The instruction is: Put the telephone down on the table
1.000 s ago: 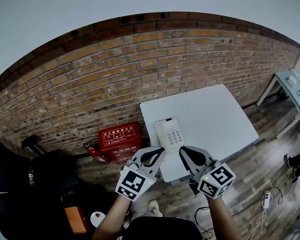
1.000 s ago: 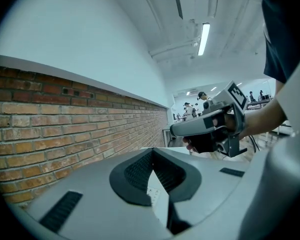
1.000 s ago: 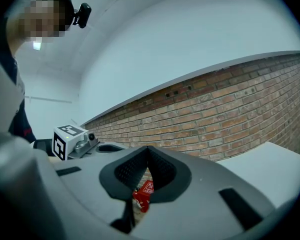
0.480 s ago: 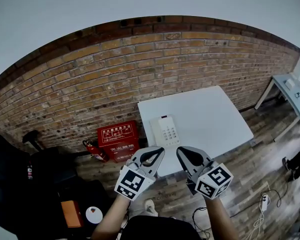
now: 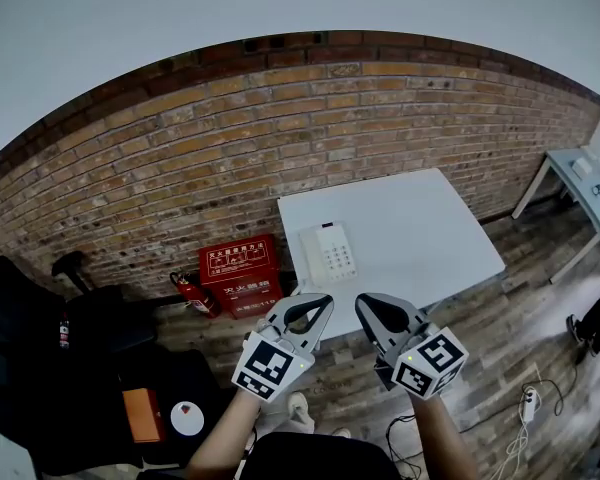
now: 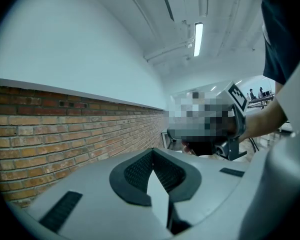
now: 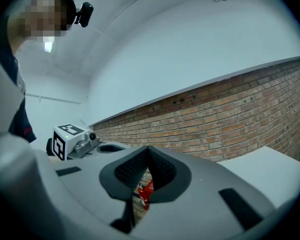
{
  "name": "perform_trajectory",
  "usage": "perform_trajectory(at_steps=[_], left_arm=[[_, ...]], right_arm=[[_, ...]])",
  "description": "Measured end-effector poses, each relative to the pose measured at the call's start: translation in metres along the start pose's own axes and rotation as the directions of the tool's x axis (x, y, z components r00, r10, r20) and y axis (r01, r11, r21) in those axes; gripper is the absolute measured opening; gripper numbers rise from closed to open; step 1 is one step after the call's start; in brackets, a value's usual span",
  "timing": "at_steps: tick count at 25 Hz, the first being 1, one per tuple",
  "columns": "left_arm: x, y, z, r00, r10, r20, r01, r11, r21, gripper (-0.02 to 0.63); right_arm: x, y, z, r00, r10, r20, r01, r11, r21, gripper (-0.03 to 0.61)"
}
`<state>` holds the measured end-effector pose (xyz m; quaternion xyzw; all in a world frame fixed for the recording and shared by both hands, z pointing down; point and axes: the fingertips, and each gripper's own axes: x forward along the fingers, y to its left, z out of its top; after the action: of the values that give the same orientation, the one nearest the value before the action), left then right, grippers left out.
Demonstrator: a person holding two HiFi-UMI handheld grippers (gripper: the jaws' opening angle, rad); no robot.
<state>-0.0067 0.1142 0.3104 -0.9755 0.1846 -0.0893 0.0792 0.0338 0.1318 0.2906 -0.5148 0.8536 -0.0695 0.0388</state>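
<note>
A white telephone (image 5: 327, 253) with a keypad lies flat on the white table (image 5: 420, 233), near its front left corner. Both grippers hover side by side before the table's near edge, short of the phone and not touching it. My left gripper (image 5: 322, 301) is shut with nothing between its jaws, as the left gripper view (image 6: 152, 152) confirms. My right gripper (image 5: 363, 301) is also shut and empty (image 7: 147, 149). The phone is hidden in both gripper views; the right gripper view shows only a corner of the table (image 7: 272, 159).
A brick wall (image 5: 230, 158) runs behind the table. A red box (image 5: 238, 273) and a fire extinguisher (image 5: 192, 296) sit on the floor to the table's left. Black chairs and bags (image 5: 50, 368) fill the left side. A grey side table (image 5: 590, 178) stands at far right, with a power strip (image 5: 528, 400) on the floor.
The head view has shifted slightly, so table and phone sit a little higher and further left in the frame. Both grippers stay shut and in about the same place.
</note>
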Motion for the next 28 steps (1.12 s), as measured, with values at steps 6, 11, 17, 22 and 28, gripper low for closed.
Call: perform_trajectory(at_steps=[6, 11, 17, 22, 28], left_arm=[[-0.005, -0.018, 0.004, 1.0, 0.018, -0.004, -0.018, 1.0, 0.012, 0.008], [-0.007, -0.036, 0.011, 1.0, 0.026, 0.001, -0.026, 0.999, 0.023, 0.008], [-0.007, -0.058, 0.015, 0.999, 0.045, 0.001, -0.045, 0.998, 0.036, 0.008], [-0.005, -0.076, 0.012, 0.999, 0.05, -0.007, -0.05, 0.998, 0.035, 0.008], [-0.002, -0.083, 0.008, 0.999, 0.045, -0.017, -0.045, 0.999, 0.021, 0.008]], right_arm=[[-0.019, 0.005, -0.001, 1.0, 0.012, 0.004, -0.012, 1.0, -0.002, 0.012], [-0.037, 0.01, 0.002, 1.0, 0.023, 0.016, -0.023, 1.0, -0.01, 0.012], [-0.06, 0.01, 0.001, 0.999, 0.035, 0.026, -0.035, 0.999, -0.013, 0.012], [-0.078, 0.008, -0.007, 0.999, 0.042, 0.026, -0.042, 0.999, -0.014, 0.012], [-0.083, 0.004, -0.012, 0.999, 0.044, 0.016, -0.044, 0.999, -0.007, 0.012]])
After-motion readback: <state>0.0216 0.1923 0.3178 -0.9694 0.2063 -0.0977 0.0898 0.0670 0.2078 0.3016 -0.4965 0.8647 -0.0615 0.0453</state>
